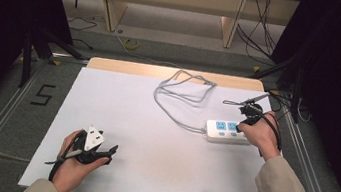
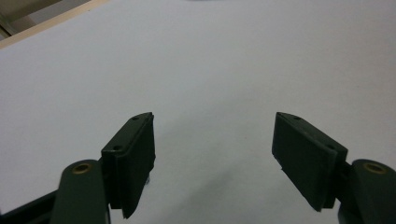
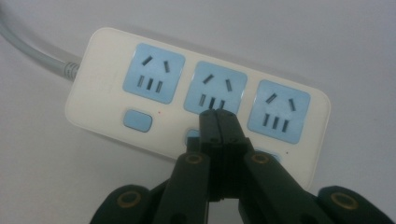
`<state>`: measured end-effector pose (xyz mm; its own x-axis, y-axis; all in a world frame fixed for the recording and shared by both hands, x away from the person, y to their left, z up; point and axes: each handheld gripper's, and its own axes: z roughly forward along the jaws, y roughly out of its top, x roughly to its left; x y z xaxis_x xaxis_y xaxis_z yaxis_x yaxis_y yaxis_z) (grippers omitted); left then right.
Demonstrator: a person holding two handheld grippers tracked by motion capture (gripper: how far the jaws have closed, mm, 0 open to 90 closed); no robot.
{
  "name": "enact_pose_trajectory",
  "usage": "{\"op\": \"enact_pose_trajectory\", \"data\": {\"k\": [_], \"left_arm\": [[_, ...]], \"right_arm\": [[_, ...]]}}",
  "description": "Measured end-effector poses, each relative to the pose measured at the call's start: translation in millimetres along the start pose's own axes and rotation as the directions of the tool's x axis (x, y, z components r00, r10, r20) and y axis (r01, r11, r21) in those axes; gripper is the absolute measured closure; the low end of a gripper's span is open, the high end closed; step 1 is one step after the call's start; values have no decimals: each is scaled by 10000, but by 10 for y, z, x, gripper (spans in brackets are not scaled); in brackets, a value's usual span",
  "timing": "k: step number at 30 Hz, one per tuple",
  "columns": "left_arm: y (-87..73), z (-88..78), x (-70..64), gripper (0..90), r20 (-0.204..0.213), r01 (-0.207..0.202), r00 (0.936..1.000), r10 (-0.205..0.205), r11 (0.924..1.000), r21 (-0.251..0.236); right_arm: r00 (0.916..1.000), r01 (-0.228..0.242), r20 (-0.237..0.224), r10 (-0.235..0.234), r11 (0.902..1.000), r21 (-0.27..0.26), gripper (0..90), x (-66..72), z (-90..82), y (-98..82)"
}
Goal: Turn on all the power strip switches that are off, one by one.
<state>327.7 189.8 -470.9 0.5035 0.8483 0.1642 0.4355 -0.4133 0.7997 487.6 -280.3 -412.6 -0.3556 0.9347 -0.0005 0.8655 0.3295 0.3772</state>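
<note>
Jaws of right gripper closed, empty, over power strip, grey cord behind, left gripper jaws open, well apart.

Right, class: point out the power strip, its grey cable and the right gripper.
power strip (image 3: 107, 84), right gripper view, white casing left of sockets
grey cable (image 1: 166, 108), high view, curved stretch on table
right gripper (image 3: 218, 122), right gripper view, closed jaw tips

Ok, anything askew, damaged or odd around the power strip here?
Nothing stands out. The white power strip lies flat and intact on the table, its grey cable looped loosely behind. The right gripper, jaws shut, hovers at the middle switch; the left gripper rests open.
</note>
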Motion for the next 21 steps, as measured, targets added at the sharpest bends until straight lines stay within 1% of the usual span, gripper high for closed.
{"op": "enact_pose_trajectory", "data": {"k": [6, 8, 13, 21], "left_arm": [[1, 1, 0, 301, 3, 11, 10000, -11, 10000, -21], [0, 1, 1, 301, 2, 9, 10000, -9, 10000, -19], [1, 1, -1, 301, -7, -6, 10000, 6, 10000, -25], [2, 1, -1, 301, 1, 3, 10000, -3, 10000, -30]], "right_arm": [[9998, -136, 110, 136, 9999, 0, 900, -65, -18, -10], [9996, -251, 155, 250, 9997, 16, 900, -94, -32, -11], [9992, -312, 256, 312, 9995, -6, 900, -161, -41, -26], [9982, -480, 353, 481, 9988, -20, 900, -223, -45, -34]]}}
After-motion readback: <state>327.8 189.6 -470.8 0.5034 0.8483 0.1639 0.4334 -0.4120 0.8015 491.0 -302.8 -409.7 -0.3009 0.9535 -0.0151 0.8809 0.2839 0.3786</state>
